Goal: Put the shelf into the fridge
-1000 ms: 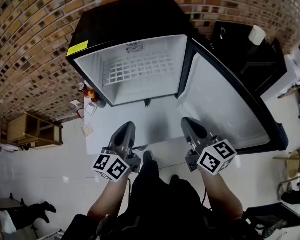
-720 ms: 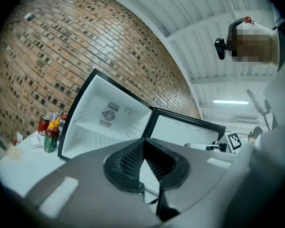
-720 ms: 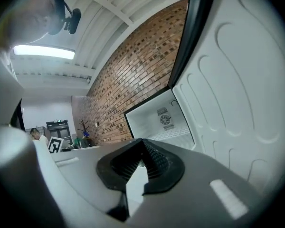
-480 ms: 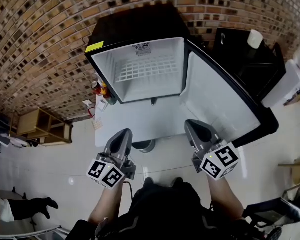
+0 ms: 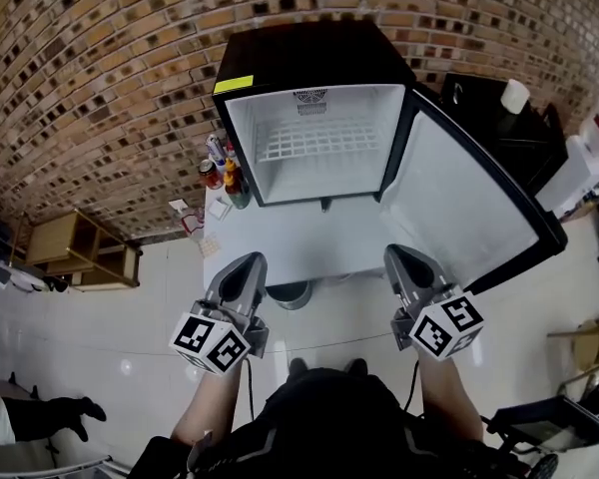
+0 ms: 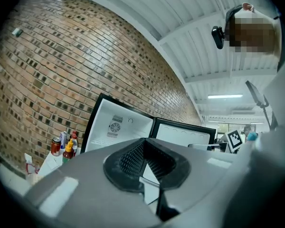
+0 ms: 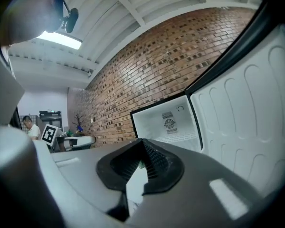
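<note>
A small black fridge (image 5: 309, 53) stands against the brick wall with its door (image 5: 469, 208) swung wide to the right. A white wire shelf (image 5: 319, 140) lies flat inside it, towards the back. My left gripper (image 5: 242, 264) and right gripper (image 5: 404, 257) hover side by side over the near edge of the white table (image 5: 299, 242), well short of the fridge. Both are shut with nothing between the jaws. In the left gripper view the left gripper (image 6: 143, 144) points at the open fridge (image 6: 118, 127). The right gripper (image 7: 141, 146) faces the fridge (image 7: 168, 122) beside the door (image 7: 247, 108).
Several sauce bottles and cans (image 5: 225, 173) stand on the table left of the fridge. A black appliance (image 5: 499, 108) with a white roll on top sits to the right. A wooden rack (image 5: 75, 252) is on the floor at left; a round bin (image 5: 288, 292) is under the table.
Both grippers have drawn back from the fridge and risen, staying shut and empty. The fridge now looks smaller and farther off, and the bottles beside it have come into full view.
</note>
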`<state>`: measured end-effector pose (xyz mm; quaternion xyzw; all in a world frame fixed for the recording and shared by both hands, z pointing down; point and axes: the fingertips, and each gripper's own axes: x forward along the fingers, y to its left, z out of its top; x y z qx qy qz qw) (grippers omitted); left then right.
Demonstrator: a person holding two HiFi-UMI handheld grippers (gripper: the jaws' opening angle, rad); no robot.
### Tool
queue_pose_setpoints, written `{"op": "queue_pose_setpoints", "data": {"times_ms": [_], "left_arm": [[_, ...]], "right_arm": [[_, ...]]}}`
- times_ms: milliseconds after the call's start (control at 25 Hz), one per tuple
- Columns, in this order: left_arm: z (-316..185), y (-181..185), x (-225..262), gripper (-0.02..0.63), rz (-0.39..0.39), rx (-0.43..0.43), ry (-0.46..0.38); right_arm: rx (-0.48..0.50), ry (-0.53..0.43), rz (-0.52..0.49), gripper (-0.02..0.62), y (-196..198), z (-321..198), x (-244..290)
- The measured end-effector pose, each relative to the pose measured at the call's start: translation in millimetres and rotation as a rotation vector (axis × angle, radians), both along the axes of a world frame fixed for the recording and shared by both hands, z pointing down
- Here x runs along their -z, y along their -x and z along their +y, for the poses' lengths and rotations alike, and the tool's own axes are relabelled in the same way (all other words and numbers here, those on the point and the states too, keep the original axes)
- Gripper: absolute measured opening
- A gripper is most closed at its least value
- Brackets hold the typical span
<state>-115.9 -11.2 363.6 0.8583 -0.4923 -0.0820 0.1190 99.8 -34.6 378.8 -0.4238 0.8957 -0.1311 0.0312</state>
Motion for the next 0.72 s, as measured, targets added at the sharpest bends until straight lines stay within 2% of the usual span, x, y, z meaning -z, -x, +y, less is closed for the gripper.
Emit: {"op": "queue_pose_setpoints", "data": {"times_ms": [120, 320, 520, 720], "left_arm": [[5.5, 4.4, 1.9, 0.003, 0.008, -0.03, -0.004], [9.0, 10.2, 2.4, 0.003, 0.044, -0.046, -0.007], [10.6, 20.3, 14.2, 0.003, 0.05, -0.027, -0.037], [13.6, 12.9, 12.1, 0.003, 0.057, -0.009, -0.019]], "right_arm": [[-0.013, -0.037, 0.068, 0.006, 8.4, 6.6, 3.3], [-0.022, -0.003, -0.025, 0.006, 10.1, 13.9, 16.9], [-0.018, -0.034, 0.001, 0.006, 12.0, 20.8, 31.2], [-0.01, -0.012, -0.035, 0.006, 6.1, 21.5, 31.5]]}}
